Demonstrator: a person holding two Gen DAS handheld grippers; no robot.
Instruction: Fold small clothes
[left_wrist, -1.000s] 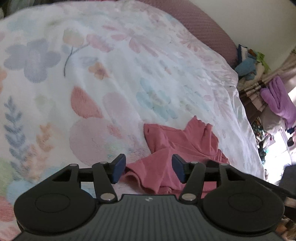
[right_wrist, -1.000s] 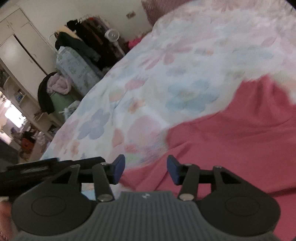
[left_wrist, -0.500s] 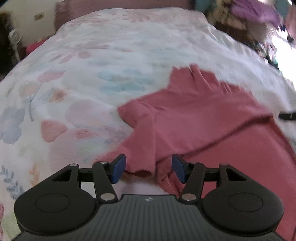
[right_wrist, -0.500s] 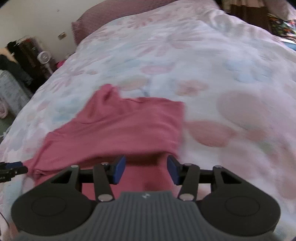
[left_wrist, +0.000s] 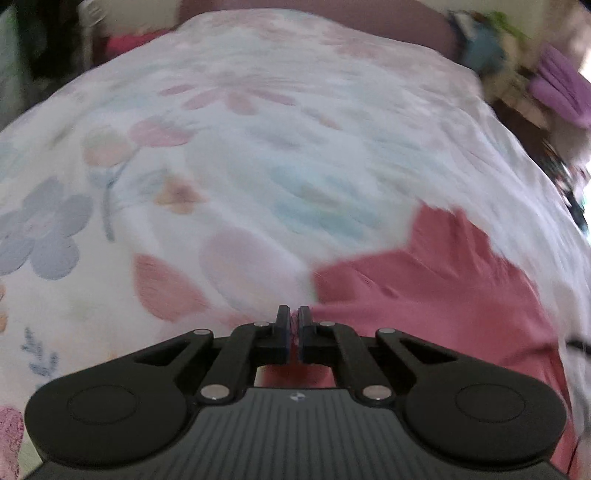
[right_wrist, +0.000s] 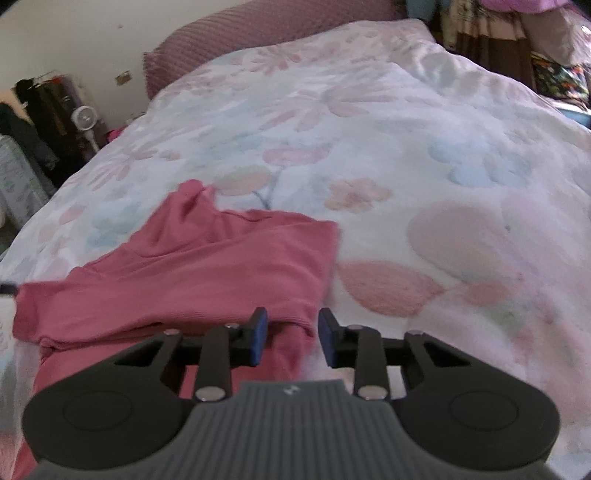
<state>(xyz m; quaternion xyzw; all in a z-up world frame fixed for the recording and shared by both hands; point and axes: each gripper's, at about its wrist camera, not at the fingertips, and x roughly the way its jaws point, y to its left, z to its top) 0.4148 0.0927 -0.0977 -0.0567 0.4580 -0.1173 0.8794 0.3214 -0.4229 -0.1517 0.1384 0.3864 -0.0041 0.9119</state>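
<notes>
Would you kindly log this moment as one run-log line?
left gripper: shut on pink shirt edge | right gripper: closing, straddles shirt hem | floral bedspread beneath

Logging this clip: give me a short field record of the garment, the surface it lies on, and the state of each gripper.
garment: pink shirt, partly folded over itself, wrinkled
surface: floral bedspread
left gripper: jaws together at the shirt's edge; a sliver of pink shows between them, so it seems pinched; just closed
right gripper: jaws apart, just been closing, shirt edge between the pads, not clearly pressed
background: mauve headboard
</notes>
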